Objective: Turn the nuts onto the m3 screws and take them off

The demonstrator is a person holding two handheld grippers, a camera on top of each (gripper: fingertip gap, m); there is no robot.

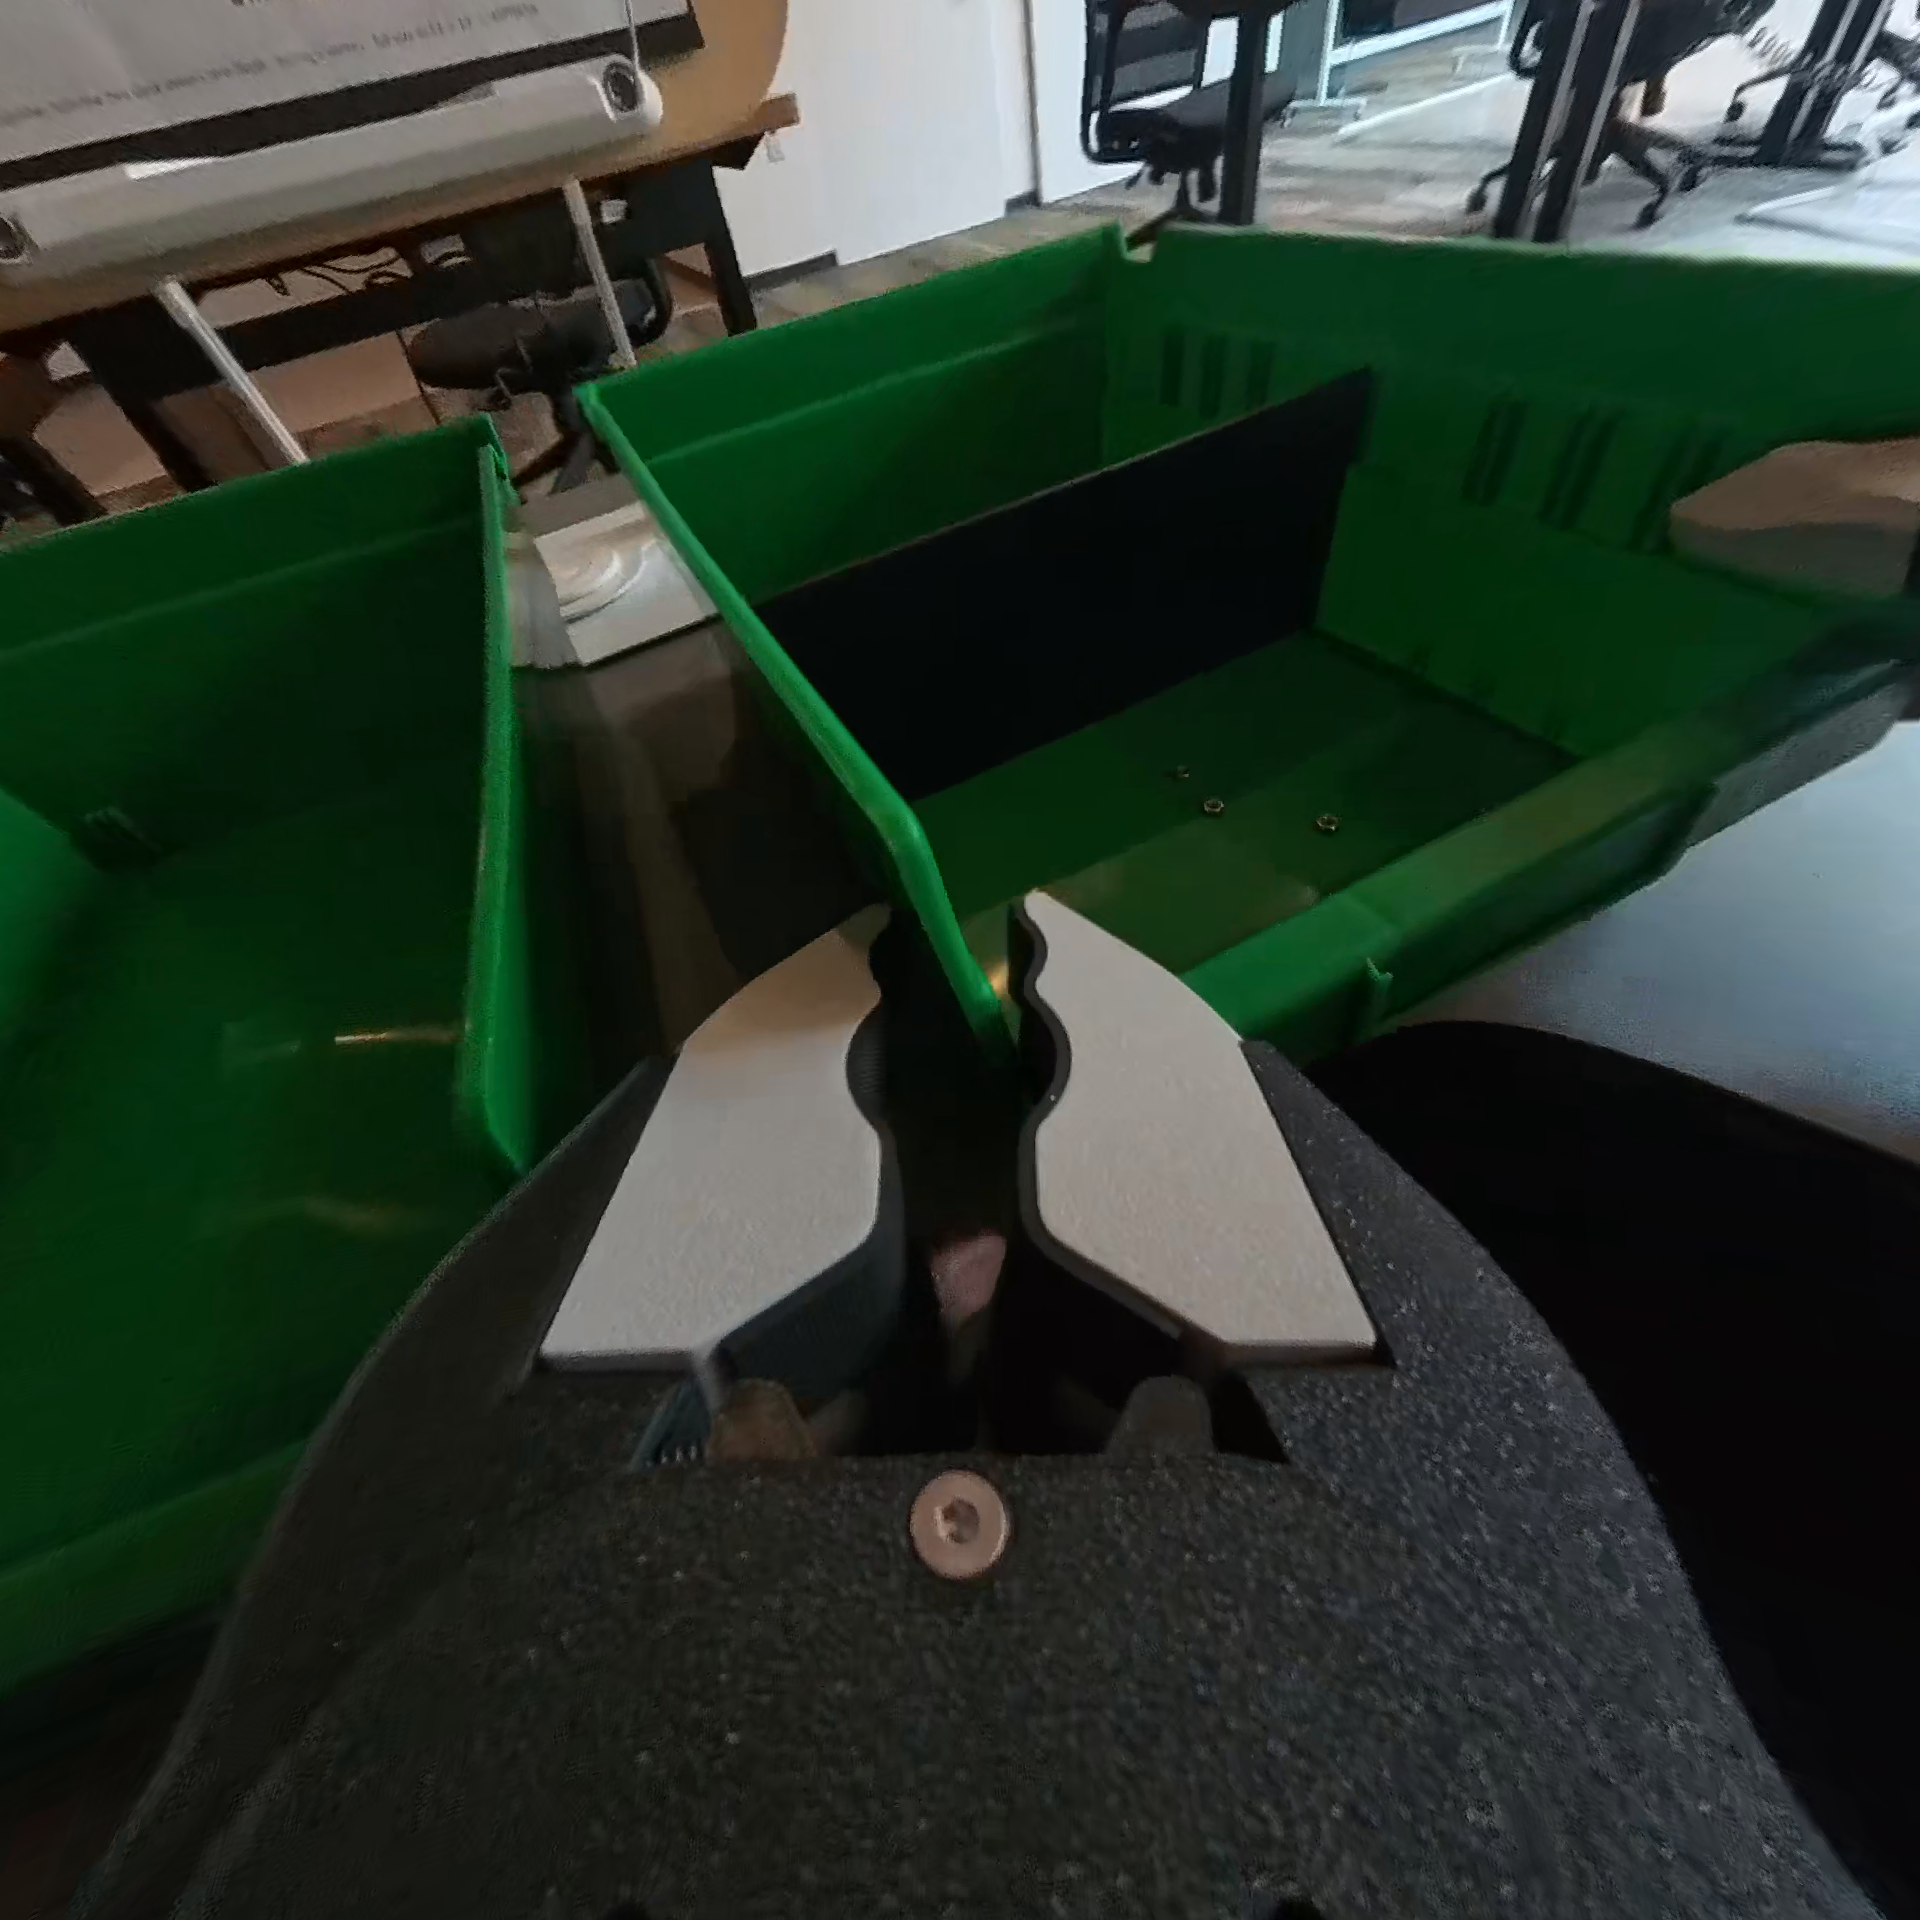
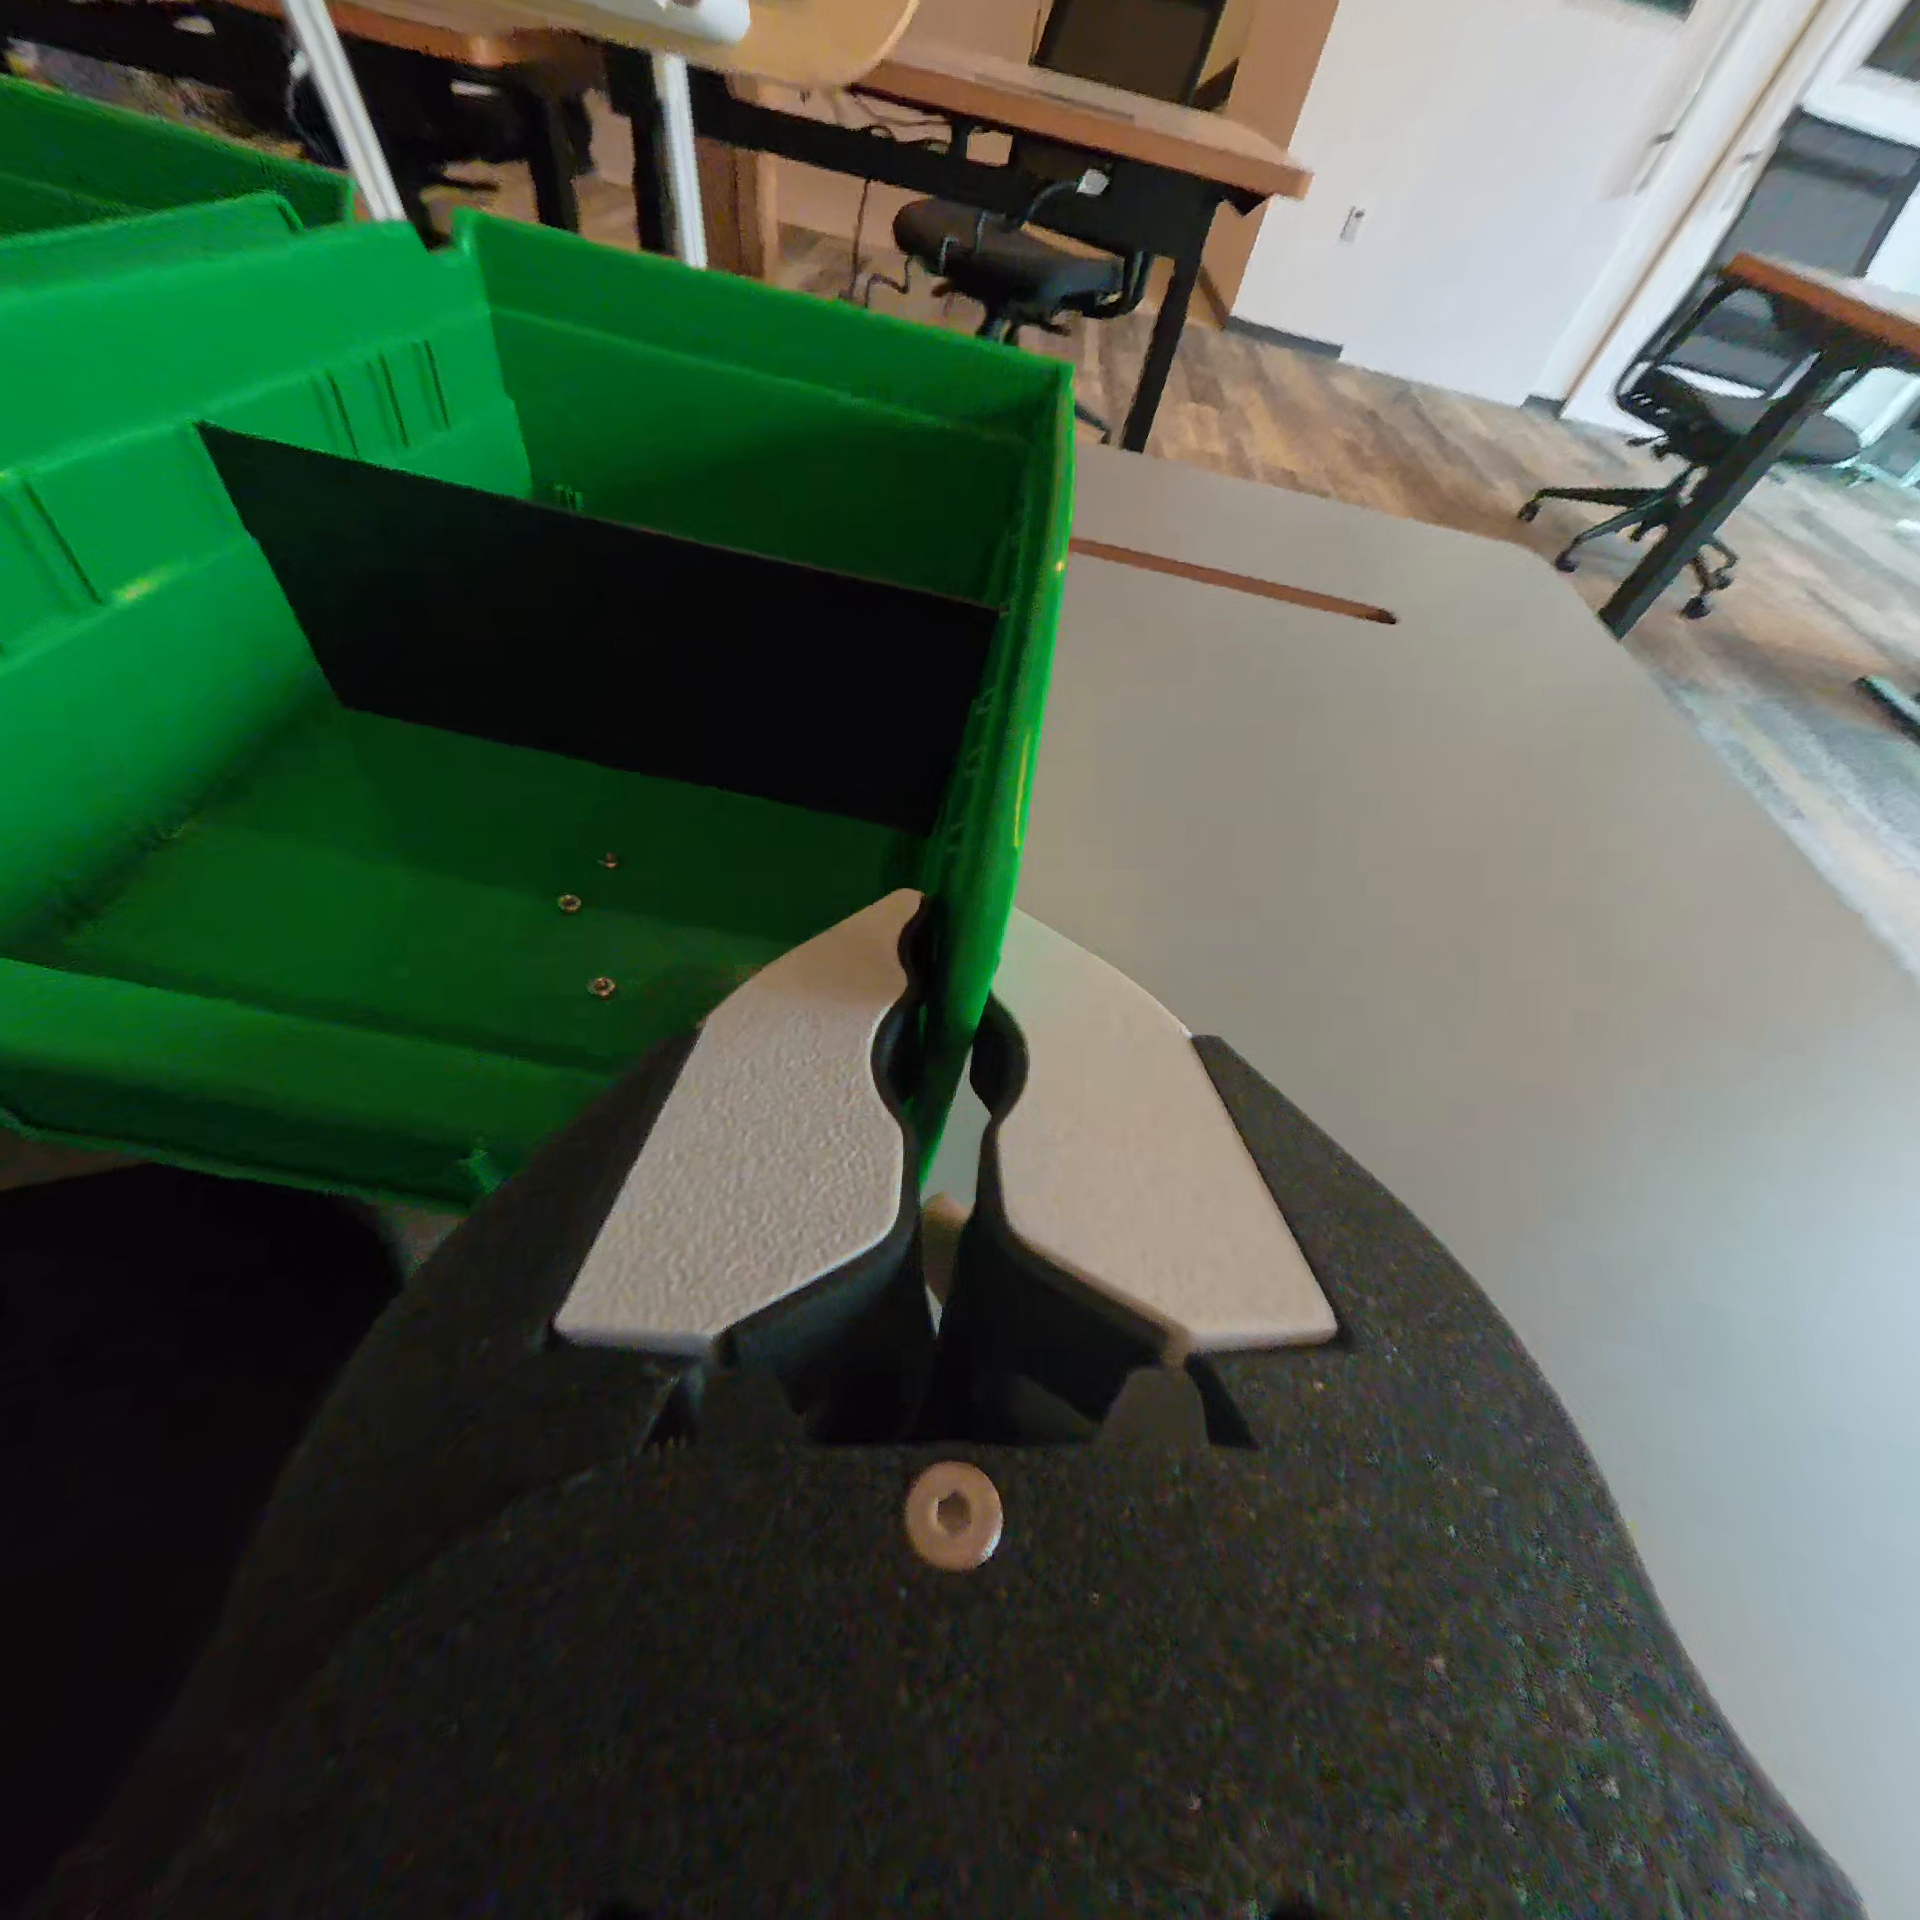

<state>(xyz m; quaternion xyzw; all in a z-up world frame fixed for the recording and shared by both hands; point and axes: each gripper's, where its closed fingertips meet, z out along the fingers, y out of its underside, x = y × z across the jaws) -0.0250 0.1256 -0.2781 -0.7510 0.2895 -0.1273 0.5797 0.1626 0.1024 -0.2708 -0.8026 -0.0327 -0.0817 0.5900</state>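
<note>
A green bin (image 1: 790, 665) with a black divider (image 1: 1039, 623) stands on the table. Three small brass nuts (image 1: 1211, 805) lie on its floor in front of the divider. My left gripper (image 1: 951, 925) straddles the bin's left wall near the front corner. A slit shows between the wall and the right pad (image 1: 1039, 966), so it is open. In the right wrist view the same bin (image 2: 1023, 623) and nuts (image 2: 567, 903) show. My right gripper (image 2: 961, 935) is shut on the bin's right wall, both pads pressed on it. I see no screws.
A second green bin (image 1: 260, 831) stands close on the left, and more green bins (image 2: 125, 156) stand behind. A black mat (image 2: 156, 1351) lies in front of the bin. The grey table (image 2: 1455, 935) extends to the right. Desks and office chairs stand beyond.
</note>
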